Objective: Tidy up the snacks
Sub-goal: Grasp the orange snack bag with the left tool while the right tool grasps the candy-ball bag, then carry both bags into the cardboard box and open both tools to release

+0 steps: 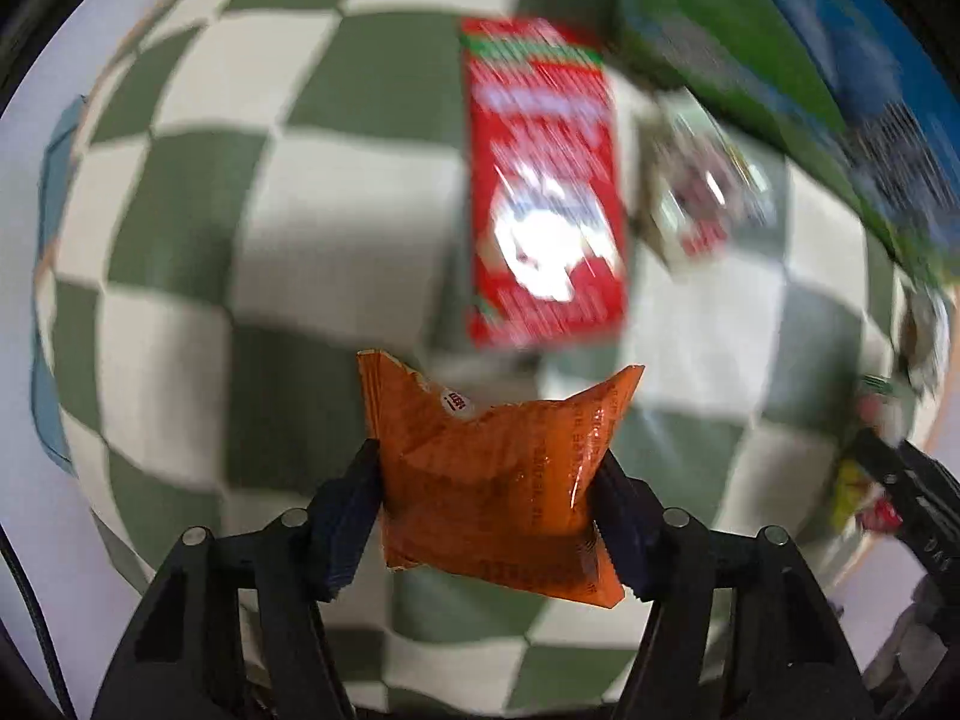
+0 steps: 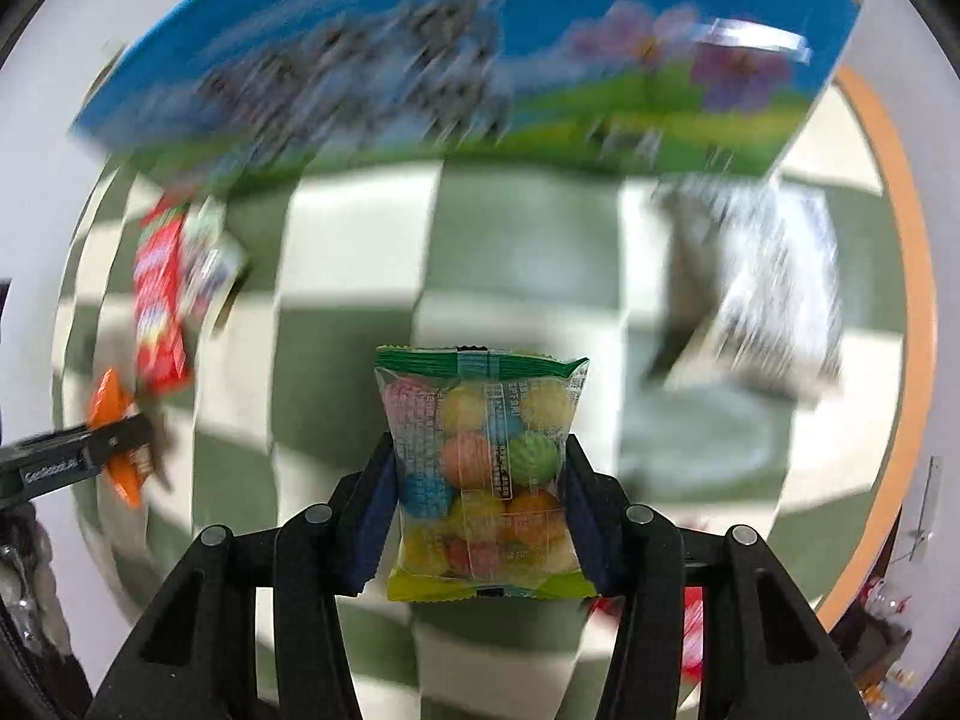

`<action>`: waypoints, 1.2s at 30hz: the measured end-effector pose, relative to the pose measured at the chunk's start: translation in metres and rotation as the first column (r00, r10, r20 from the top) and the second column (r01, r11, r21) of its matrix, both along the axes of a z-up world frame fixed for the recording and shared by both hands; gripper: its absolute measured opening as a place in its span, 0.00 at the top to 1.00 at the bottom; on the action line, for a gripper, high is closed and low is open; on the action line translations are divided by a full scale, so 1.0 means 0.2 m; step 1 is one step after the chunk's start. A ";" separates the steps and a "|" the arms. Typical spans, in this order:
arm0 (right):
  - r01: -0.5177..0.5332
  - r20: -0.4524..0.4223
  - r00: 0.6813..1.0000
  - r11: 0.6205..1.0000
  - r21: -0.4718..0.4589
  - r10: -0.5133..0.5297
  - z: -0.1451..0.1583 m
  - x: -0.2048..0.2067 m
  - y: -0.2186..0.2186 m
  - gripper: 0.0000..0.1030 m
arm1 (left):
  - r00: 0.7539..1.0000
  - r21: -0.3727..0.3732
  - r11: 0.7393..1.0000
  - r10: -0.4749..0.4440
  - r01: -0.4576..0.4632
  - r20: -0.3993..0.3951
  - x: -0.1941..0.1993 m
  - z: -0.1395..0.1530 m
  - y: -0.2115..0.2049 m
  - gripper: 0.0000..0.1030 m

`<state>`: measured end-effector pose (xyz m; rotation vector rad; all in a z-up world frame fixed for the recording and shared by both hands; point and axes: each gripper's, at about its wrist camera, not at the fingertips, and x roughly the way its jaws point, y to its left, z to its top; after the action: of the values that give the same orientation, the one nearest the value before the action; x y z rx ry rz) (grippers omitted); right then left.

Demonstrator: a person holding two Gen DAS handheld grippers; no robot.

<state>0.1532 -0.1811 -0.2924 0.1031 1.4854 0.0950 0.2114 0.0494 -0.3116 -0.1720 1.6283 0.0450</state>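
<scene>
**Two snack packets pinched above checked cloth**

Clamped between the dark ribbed pads of the left claw (image 1: 489,501): an orange packet (image 1: 498,480), glossy crinkled foil, corners flaring upward, small print along its edges too fine to read. Held above a green-and-cream checked cloth (image 1: 198,228), motion-blurred. Beyond it on the cloth, a flat red box (image 1: 543,180) with white lettering smeared past reading, and just beside that a small pale carton (image 1: 708,198).

Gripped likewise in the right claw (image 2: 480,498): a clear candy bag (image 2: 483,474), upright, green crimped seal on top, yellow-green band below, packed with round ribbed balls in pink, yellow, orange, green and blue; printed text runs down the film, illegible. Past it, a large blue box (image 2: 540,6) with a green strip and purple flowers, blurred, and a silvery striped pouch (image 2: 780,288) at right. Orange trim (image 2: 912,300) curves along the cloth's edge over a white surface (image 2: 36,180).
</scene>
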 end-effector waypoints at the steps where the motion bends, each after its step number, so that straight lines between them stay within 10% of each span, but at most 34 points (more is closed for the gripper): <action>1: -0.009 -0.011 1.000 1.000 0.009 0.009 -0.01 -0.03 0.02 0.48 | 1.000 -0.010 1.000 -0.007 0.007 -0.008 -0.04 -0.01 -0.03 0.38; 13: 0.012 -0.041 0.999 1.000 0.027 -0.011 -0.15 -0.12 0.05 0.41 | 0.998 0.042 0.998 -0.049 0.050 -0.029 -0.18 -0.14 -0.21 0.43; 24: 0.039 0.067 0.997 0.992 0.116 -0.047 0.14 -0.10 -0.04 0.49 | 0.984 -0.102 0.988 -0.102 0.118 0.146 -0.17 0.38 -0.42 0.48; 36: 0.101 0.292 0.946 0.983 0.152 -0.143 0.85 0.44 -0.29 0.49 | 0.917 -0.089 0.967 -0.195 0.240 0.347 0.97 1.01 -0.64 0.48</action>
<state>0.2406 -0.2389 -0.1218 0.2784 1.1624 0.1058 0.4054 -0.0784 -0.1088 -0.0903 1.2997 -0.2513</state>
